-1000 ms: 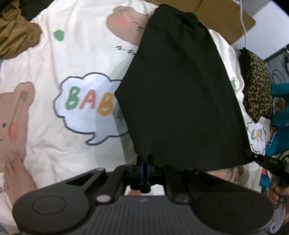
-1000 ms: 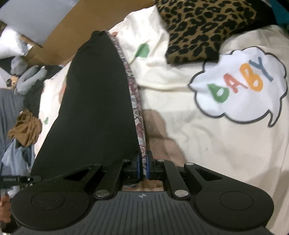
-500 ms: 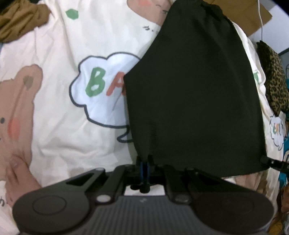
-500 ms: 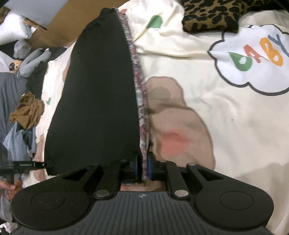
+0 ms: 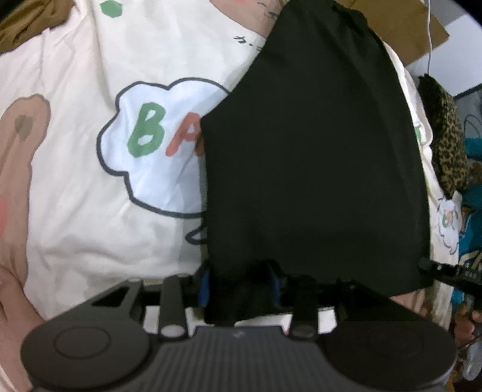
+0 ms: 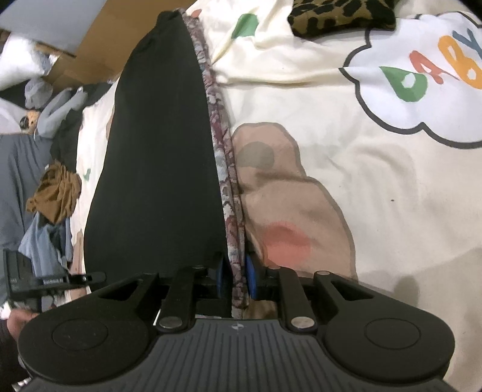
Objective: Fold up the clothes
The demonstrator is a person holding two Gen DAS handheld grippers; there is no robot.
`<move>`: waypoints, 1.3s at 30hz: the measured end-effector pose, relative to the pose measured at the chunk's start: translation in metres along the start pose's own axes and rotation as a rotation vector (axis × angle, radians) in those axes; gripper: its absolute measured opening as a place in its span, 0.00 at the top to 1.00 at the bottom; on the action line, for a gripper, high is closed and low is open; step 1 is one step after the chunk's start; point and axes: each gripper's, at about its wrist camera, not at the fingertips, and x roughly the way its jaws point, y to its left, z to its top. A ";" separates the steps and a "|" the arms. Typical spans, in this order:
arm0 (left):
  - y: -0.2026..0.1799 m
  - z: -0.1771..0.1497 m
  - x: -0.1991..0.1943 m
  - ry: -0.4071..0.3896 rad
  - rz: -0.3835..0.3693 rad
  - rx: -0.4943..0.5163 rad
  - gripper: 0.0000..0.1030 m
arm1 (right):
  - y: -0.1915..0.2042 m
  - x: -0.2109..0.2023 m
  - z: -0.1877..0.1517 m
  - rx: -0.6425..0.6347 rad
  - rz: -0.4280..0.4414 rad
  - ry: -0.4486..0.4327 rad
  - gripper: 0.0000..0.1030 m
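Observation:
A black garment (image 5: 316, 156) lies folded lengthwise on a cream bedsheet (image 5: 75, 211) printed with bears and "BABY" clouds. My left gripper (image 5: 240, 285) stands open, its blue pads apart, with the garment's near left corner loose between them. In the right wrist view the same garment (image 6: 156, 156) shows a patterned maroon inner edge (image 6: 224, 169) along its right side. My right gripper (image 6: 236, 277) has its pads slightly apart around that edge at the near right corner. Each gripper's tip shows at the edge of the other's view.
A leopard-print cushion (image 6: 340, 15) lies at the far right of the bed. A brown crumpled garment (image 6: 55, 194) and blue-grey clothes (image 6: 45, 241) lie off the left side. Cardboard (image 5: 415, 27) sits beyond the bed's far end.
Both grippers have opened: the left pads have spread wide and the right pads have parted slightly, letting go of the garment's near corners. The garment has settled onto the sheet.

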 end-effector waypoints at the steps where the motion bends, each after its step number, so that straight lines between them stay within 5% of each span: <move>1: 0.002 0.001 -0.001 0.003 -0.007 -0.003 0.61 | -0.001 -0.001 0.001 -0.001 0.000 0.006 0.79; 13: 0.008 0.003 0.003 -0.020 -0.074 -0.009 0.58 | -0.015 0.012 0.007 0.072 0.090 0.035 0.76; 15: 0.012 0.003 0.002 -0.011 -0.094 -0.018 0.65 | -0.017 0.012 0.009 0.082 0.105 0.037 0.88; 16: 0.013 0.004 0.002 -0.007 -0.104 -0.023 0.83 | -0.015 0.011 0.009 0.076 0.112 0.035 0.90; 18: 0.015 0.005 -0.001 0.005 -0.161 -0.046 0.94 | -0.012 0.009 0.009 0.058 0.125 0.030 0.95; 23: 0.009 0.010 -0.003 0.018 -0.163 -0.008 0.92 | 0.001 0.006 0.010 -0.012 0.117 0.015 0.92; 25: 0.012 0.014 0.003 0.034 -0.148 -0.016 0.82 | 0.002 0.009 0.012 -0.029 0.094 0.027 0.91; 27: 0.009 0.025 0.024 0.041 -0.141 -0.011 0.81 | -0.001 0.009 0.014 -0.021 0.090 0.033 0.83; 34: 0.004 0.025 0.041 0.032 -0.156 0.010 0.80 | -0.005 0.010 0.017 0.000 0.099 0.033 0.80; 37: 0.006 0.024 0.043 0.038 -0.156 -0.005 0.90 | 0.006 0.008 0.013 -0.058 0.106 0.030 0.98; 39: 0.001 0.023 0.040 0.033 -0.139 0.019 0.93 | 0.008 0.006 0.010 -0.064 0.104 0.014 0.98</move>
